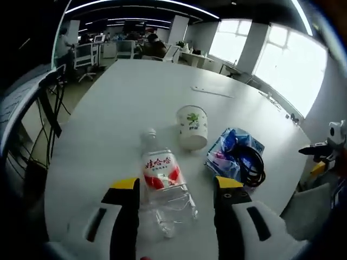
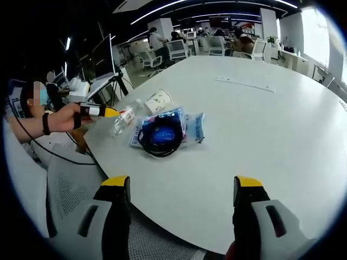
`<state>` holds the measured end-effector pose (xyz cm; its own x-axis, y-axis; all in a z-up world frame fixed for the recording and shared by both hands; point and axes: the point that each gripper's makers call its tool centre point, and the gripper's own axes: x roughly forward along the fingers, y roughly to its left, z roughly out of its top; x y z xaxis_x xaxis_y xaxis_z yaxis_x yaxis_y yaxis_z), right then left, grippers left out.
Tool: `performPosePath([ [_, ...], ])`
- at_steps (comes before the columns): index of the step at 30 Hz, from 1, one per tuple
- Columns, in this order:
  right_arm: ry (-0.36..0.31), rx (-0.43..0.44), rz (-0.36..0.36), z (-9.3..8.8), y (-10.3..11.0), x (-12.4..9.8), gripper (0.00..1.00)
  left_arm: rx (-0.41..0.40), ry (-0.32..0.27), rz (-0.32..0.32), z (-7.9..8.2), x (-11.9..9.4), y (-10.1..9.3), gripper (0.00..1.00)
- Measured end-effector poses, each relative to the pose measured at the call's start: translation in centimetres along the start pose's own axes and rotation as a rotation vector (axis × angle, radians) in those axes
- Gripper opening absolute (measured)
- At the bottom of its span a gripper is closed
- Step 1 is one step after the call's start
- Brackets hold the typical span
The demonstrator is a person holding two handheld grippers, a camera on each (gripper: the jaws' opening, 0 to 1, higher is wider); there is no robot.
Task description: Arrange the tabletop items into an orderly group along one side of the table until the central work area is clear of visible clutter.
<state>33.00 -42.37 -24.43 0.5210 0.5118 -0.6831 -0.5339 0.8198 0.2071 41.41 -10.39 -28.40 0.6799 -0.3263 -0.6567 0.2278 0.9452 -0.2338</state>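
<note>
Bottle (image 1: pixel 162 189) clear glossy plastic, cup (image 1: pixel 192 127) matt paper, packet (image 1: pixel 227 154) shiny plastic film, cable (image 1: pixel 250 165) black rubbery, desk (image 1: pixel 135 103) smooth matt white.

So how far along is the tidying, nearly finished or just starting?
Well along: the bottle, paper cup and blue packet with its black cable already sit close together near one table edge. In hand: the left tongs are open around the bottle. Left: lining them up neatly.

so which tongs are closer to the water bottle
Left. The left tongs are open with the water bottle lying between the jaws. The right tongs are open at the near table edge, well away from the bottle, beyond the blue packet with the black cable.
</note>
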Motion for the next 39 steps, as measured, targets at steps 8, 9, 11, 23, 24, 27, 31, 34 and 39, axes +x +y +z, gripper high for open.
performPosePath([
  [8, 0.013, 0.008, 0.006, -0.5, 0.1, 0.2, 0.77, -0.007, 0.051, 0.029, -0.3, 1.1, 0.5, 0.53],
  [9, 0.013, 0.010, 0.006, -0.4, 0.0, 0.3, 0.77, -0.008, 0.059, 0.033, -0.4, 1.3, 0.6, 0.52],
  [11, 0.012, 0.014, 0.006, -0.1, -0.3, 0.4, 0.77, -0.010, 0.073, 0.042, -0.4, 1.6, 0.7, 0.52],
  [23, 0.020, 0.018, 0.005, 0.3, -0.9, 0.5, 0.77, 0.014, 0.140, 0.067, 1.1, 4.0, 0.9, 0.49],
  [24, 0.021, 0.017, 0.005, 0.4, -0.9, 0.5, 0.77, 0.012, 0.143, 0.069, 1.3, 4.2, 0.9, 0.49],
  [27, 0.020, 0.015, 0.005, 0.6, -1.0, 0.6, 0.77, 0.001, 0.166, 0.082, 1.6, 4.8, 1.1, 0.49],
  [31, 0.017, 0.013, 0.005, 0.7, -1.1, 0.7, 0.77, 0.006, 0.200, 0.095, 1.7, 5.4, 1.4, 0.49],
  [34, 0.016, 0.012, 0.001, 0.8, -1.3, 0.6, 0.77, 0.000, 0.224, 0.108, 1.6, 5.6, 1.5, 0.49],
  [39, 0.017, 0.014, -0.001, 0.6, -1.4, 0.5, 0.77, -0.014, 0.264, 0.125, 1.1, 5.9, 1.9, 0.47],
])
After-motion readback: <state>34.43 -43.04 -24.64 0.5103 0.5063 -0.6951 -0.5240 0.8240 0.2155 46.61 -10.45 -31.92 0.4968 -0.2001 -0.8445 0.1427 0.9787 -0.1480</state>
